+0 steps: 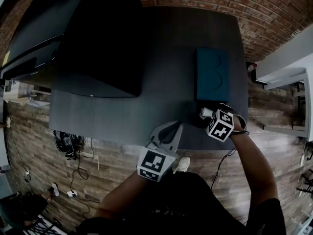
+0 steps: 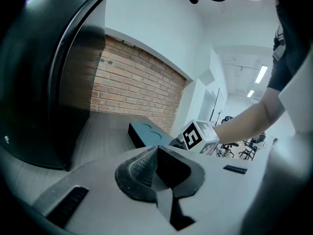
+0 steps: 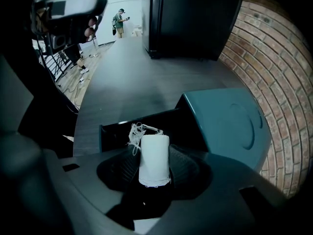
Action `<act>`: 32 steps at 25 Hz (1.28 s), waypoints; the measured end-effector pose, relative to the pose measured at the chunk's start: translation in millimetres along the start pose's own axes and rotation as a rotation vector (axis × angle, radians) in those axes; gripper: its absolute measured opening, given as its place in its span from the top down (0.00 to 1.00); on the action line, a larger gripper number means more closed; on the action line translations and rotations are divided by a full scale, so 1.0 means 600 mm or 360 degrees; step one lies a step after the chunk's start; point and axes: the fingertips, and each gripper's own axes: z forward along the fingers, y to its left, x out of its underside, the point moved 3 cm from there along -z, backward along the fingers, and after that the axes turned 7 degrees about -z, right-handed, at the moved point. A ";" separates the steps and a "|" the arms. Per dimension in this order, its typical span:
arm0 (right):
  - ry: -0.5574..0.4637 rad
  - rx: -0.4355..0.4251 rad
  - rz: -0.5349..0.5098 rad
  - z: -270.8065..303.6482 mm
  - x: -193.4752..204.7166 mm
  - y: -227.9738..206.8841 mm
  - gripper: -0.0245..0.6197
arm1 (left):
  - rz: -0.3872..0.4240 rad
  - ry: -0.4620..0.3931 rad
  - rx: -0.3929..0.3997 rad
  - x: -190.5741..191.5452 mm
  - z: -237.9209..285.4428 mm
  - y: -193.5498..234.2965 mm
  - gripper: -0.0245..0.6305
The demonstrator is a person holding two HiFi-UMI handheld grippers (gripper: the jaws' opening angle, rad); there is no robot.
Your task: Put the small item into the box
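At the table's near right edge, box [image 3: 115, 132]: an open black compartment, touching the near end of a teal lid [image 1: 212, 80] with 2 round shapes pressed into its top; I could not tell whether the 2 parts were joined.
Small item [image 3: 154, 159]: a short white roll, upright between the jaws, with a tangle of loose white threads at its top; it was held over the black compartment.
Right gripper [image 3: 154, 169]: clamped on the small item, 1 ribbed pad on each side of it.
Left gripper [image 2: 155, 168]: jaws together with nothing between them, over the table's near edge and well apart from the box.
Markings: each marker cube [image 1: 220, 125] carried black-and-white square patterns; a small pale mark on the lower edge of the black monitor [image 1: 98, 33] was too small to read.
Table [image 1: 166, 82]: dark grey, with the monitor across its far left part.
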 end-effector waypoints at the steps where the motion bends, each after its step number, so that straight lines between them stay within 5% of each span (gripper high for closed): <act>1: -0.0005 0.0007 0.0002 -0.002 0.001 0.000 0.65 | 0.0001 -0.0001 0.0000 0.000 -0.001 -0.002 0.91; 18: -0.0242 0.0221 0.0153 -0.100 0.005 0.008 0.65 | 0.0053 -0.0054 0.0028 -0.006 -0.032 -0.071 0.91; 23: -0.0412 0.0354 0.0297 -0.161 0.008 0.008 0.73 | 0.0081 -0.0079 0.0035 -0.012 -0.045 -0.100 0.91; 27: -0.0648 0.0524 0.0501 -0.230 0.012 0.005 0.93 | 0.0121 -0.0113 0.0047 -0.018 -0.054 -0.125 0.91; 32: -0.0947 0.0683 0.0706 -0.323 0.019 0.019 0.93 | 0.0168 -0.0183 0.0043 -0.034 -0.074 -0.156 0.91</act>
